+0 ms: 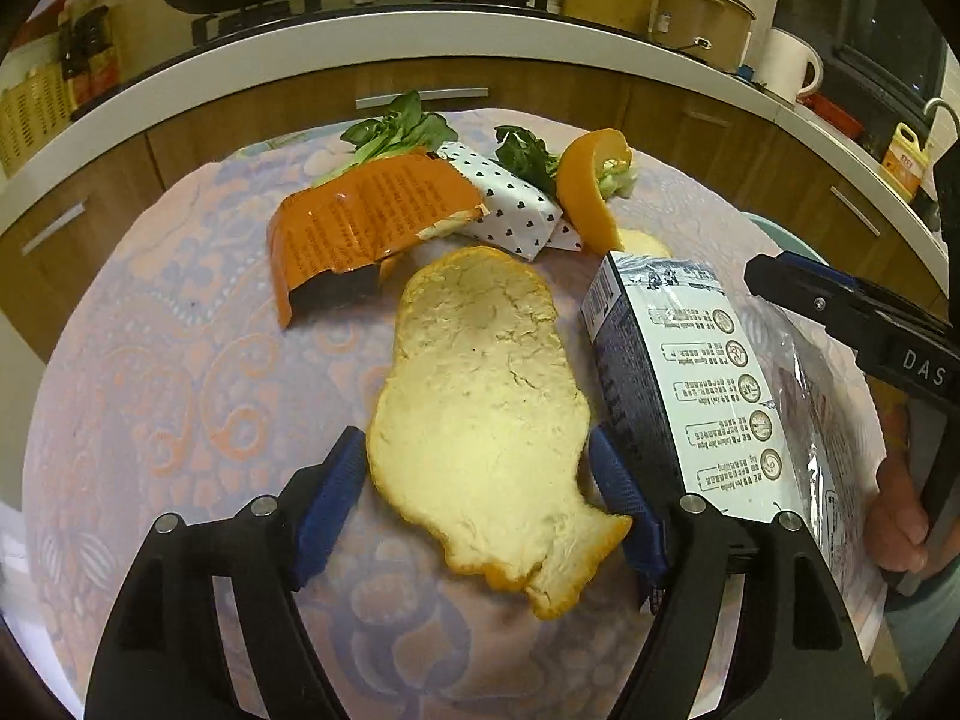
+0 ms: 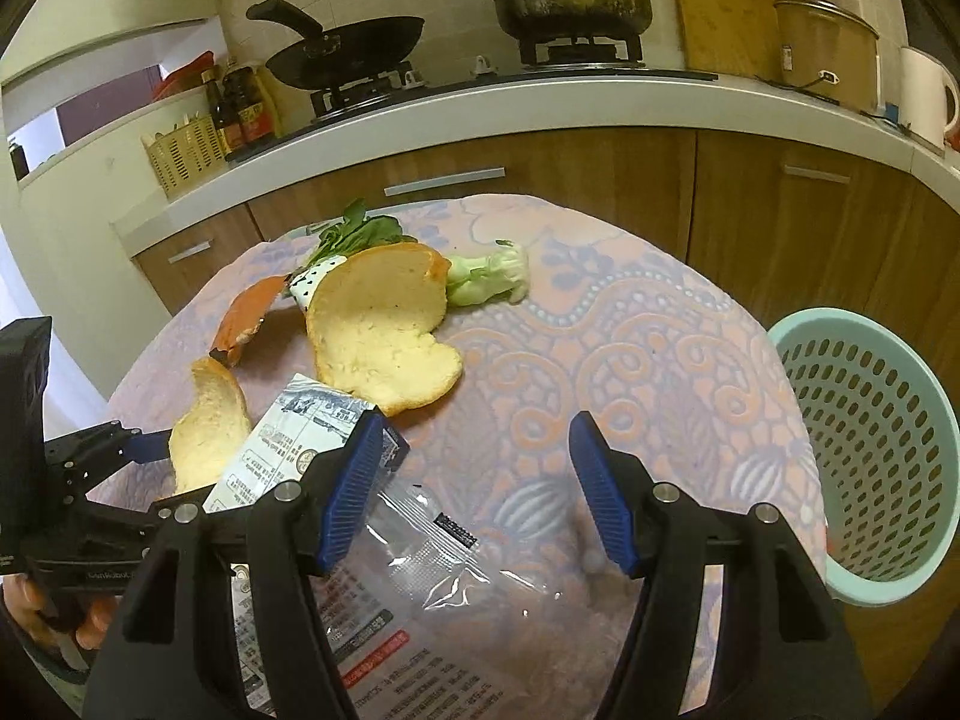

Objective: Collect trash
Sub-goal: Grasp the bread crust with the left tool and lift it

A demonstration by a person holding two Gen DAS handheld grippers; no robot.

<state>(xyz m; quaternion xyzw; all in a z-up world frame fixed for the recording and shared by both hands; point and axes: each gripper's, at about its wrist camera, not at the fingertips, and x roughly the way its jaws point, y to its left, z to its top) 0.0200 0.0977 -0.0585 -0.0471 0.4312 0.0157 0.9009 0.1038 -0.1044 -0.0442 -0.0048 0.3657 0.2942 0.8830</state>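
In the left wrist view the milk carton just right of the left tool loses its lower end behind that tool's right finger. The clear plastic wrapper beyond it is half covered by the carton, and its print is too blurred to read. The hand holding the right tool is cut by the picture's edge. In the right wrist view the wrapper runs under the near finger of the right tool and off the bottom edge. The green basket to its right is clipped by the frame, its floor hidden. The heart-patterned paper ahead lies mostly behind an orange peel.
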